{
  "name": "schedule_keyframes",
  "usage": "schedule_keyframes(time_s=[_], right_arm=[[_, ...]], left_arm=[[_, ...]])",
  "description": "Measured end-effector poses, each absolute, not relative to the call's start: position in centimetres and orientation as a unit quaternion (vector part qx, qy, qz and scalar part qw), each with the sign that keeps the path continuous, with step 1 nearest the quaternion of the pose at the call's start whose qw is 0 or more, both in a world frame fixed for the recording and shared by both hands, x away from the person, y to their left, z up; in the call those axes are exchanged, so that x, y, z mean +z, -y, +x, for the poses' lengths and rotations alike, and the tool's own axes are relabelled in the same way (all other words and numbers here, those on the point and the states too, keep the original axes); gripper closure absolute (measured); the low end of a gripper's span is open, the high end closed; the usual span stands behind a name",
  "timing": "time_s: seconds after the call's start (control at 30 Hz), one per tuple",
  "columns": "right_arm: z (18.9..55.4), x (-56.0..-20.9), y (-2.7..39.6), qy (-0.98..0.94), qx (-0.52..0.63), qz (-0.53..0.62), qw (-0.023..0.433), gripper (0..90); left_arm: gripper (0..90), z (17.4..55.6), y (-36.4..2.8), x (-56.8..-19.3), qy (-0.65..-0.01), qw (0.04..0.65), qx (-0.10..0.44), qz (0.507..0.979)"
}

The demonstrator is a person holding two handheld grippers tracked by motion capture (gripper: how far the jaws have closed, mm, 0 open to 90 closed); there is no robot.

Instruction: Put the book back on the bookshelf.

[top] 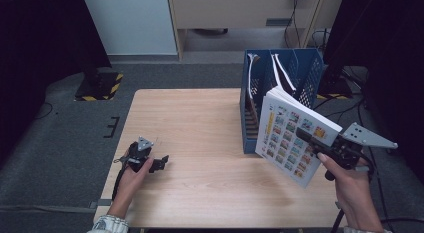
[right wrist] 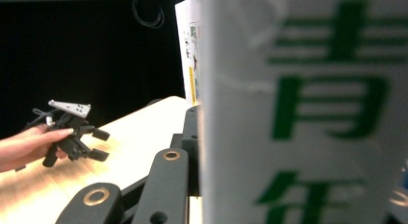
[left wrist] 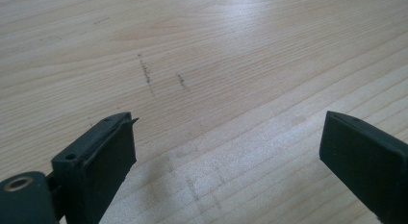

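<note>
Wooden table (top: 200, 143), bare in middle. Blue file rack (top: 280, 88) at far right edge, slots facing up for filing. Thick book (top: 290, 138) tilted beside rack, clamped in right gripper (top: 312, 135), likely for slotting. Left gripper (top: 161, 163) resting low, jaws wide, empty.

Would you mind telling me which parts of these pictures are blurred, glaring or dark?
Right gripper view: the book is so near that its green print blurs; the background is black. Left gripper view: soft glare on the table. High view: evenly lit table, dark corners.
</note>
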State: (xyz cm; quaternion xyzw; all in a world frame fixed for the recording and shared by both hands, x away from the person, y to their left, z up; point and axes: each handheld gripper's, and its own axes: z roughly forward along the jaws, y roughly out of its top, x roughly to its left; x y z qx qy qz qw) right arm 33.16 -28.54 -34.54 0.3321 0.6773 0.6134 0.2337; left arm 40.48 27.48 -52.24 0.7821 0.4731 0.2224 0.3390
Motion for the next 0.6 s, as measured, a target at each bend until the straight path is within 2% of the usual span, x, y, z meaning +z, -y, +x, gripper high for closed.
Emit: schedule_keyframes(time_s=[0.6], right_arm=[[33.0, -31.3, 29.2, -0.666, 0.624, 0.326, 0.248, 73.8]], left_arm=[[5.2, 40.5, -27.5, -52.2, -0.474, 0.341, 0.221, 0.781]])
